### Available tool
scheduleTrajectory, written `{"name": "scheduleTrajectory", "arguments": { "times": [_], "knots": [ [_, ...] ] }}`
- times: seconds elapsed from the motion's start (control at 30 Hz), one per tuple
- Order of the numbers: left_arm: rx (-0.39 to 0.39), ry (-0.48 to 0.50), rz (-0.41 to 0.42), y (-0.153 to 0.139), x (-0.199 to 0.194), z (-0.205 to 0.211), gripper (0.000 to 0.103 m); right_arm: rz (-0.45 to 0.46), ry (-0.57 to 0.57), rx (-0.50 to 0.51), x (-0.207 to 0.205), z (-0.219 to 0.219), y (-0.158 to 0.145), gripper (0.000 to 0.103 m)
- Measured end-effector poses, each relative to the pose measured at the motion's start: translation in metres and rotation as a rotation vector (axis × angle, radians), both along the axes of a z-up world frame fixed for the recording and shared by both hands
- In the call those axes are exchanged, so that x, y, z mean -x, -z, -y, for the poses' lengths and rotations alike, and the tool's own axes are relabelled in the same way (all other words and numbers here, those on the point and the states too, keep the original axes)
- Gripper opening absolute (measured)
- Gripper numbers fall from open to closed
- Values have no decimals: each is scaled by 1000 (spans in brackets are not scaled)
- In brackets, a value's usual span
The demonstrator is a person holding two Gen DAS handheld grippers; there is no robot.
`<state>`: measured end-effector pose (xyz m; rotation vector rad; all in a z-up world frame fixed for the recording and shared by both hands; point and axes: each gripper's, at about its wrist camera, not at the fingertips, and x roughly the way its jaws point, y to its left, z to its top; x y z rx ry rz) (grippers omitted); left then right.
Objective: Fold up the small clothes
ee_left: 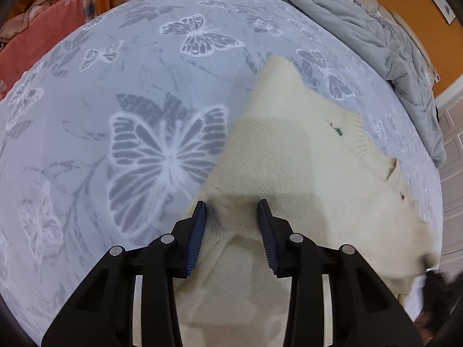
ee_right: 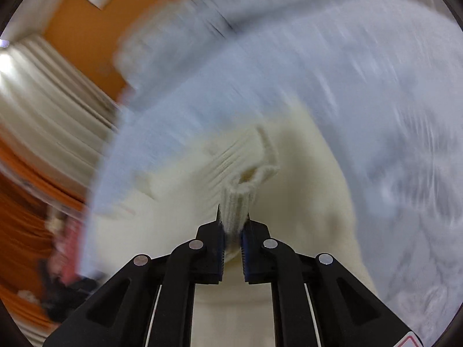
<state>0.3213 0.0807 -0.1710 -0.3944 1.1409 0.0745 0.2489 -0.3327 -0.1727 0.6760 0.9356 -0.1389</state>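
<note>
A grey quilted jacket [ee_left: 376, 37] is bunched at the far edge of the butterfly-print bed [ee_left: 144, 86], well beyond the cream knit sweater [ee_left: 289, 156], which is spread flat on the bed. The left gripper [ee_left: 233, 205] is held over the sweater's near part, jaws spread, fabric between them unpinched. A ribbed cuff [ee_right: 240, 199] of the sweater is pinched by the right gripper [ee_right: 233, 217].

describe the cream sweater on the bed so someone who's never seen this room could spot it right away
Find the bed with the blue-grey butterfly sheet. The cream knitted sweater lies spread on it, below the rumpled grey quilt. It is the only cream knit there, with tiny coloured embroidery.
</note>
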Motion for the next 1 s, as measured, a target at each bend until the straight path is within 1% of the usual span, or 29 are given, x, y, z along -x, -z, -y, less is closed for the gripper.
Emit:
{"name": "scheduleTrajectory", "arguments": {
  "times": [0.03, 0.07, 0.1, 0.13, 0.2, 0.23, 0.27, 0.3, 0.33, 0.4, 0.43, 0.5, 0.53, 0.57, 0.6, 0.67, 0.73, 0.77, 0.8, 0.83, 0.87, 0.9, 0.93, 0.97, 1.0],
  "knots": [
    [-10, 3, -3, 0, 0, 1, 35, -46, -1, -15, 2, 4, 21, 6],
    [-25, 10, -2, 0, 0, 2, 36, -8, 8, -18, 8, 5, 15, 7],
    [-36, 17, -1, 0, 0, 3, 35, -6, 16, -23, 10, 5, 8, 7],
    [-40, 20, 2, 0, 0, 3, 36, 45, 24, -41, 14, 3, -7, 8],
    [-48, 23, 6, 2, 0, 2, 36, 117, 12, -15, 21, -1, -26, 7],
    [-55, 27, 10, 3, 1, 1, 36, 99, 7, -5, 22, -1, -22, 7],
    [-70, 33, 14, 3, 1, 3, 36, 41, 0, -1, 19, 2, -9, 8],
    [-78, 37, 15, 2, 1, 4, 36, -41, -14, -3, 13, 2, 11, 5],
    [-87, 40, 17, 2, 2, 5, 36, -26, -16, -22, 19, 6, 18, 6],
    [-96, 48, 18, 1, 2, 6, 37, -30, -3, -8, 23, 6, 1, 13],
    [-93, 49, 18, 1, 2, 5, 37, -3, 12, 25, 28, 3, -16, 15],
    [-81, 50, 21, 1, 3, 2, 37, 58, 17, 76, 37, -3, -40, 19],
    [-77, 51, 24, 1, 3, 1, 37, 83, 21, 122, 42, -8, -53, 21],
    [-76, 52, 25, 1, 3, 1, 37, 101, 10, 137, 43, -12, -59, 20],
    [-78, 51, 26, 1, 4, 1, 37, 109, -23, 132, 33, -17, -63, 20],
    [-86, 44, 26, 2, 4, 2, 37, 72, -72, 157, 14, -21, -56, 20],
    [-93, 38, 26, 2, 4, 3, 37, 19, -79, 210, -7, -17, -42, 20],
    [-99, 37, 26, 2, 4, 4, 37, -18, -72, 220, -15, -12, -30, 14],
    [-104, 39, 25, 2, 4, 4, 38, -66, -69, 222, -22, -5, -12, 1],
    [-108, 41, 25, 3, 4, 4, 39, -93, -68, 223, -26, -8, 5, 0],
    [-114, 42, 23, 4, 3, 4, 41, -72, -73, 209, -27, -2, 11, 0],
    [-117, 41, 22, 6, 2, 2, 46, -67, -80, 196, -29, 3, 11, 0],
    [-123, 35, 18, 7, 1, 1, 52, -76, -84, 189, -30, 5, 8, 0],
    [-111, 18, 8, 12, 1, -4, 56, -87, -85, 194, -31, 5, 3, 0],
    [-83, 11, 15, 13, 2, -8, 56, -90, -81, 199, -28, 4, -4, 0]
  ]
}}
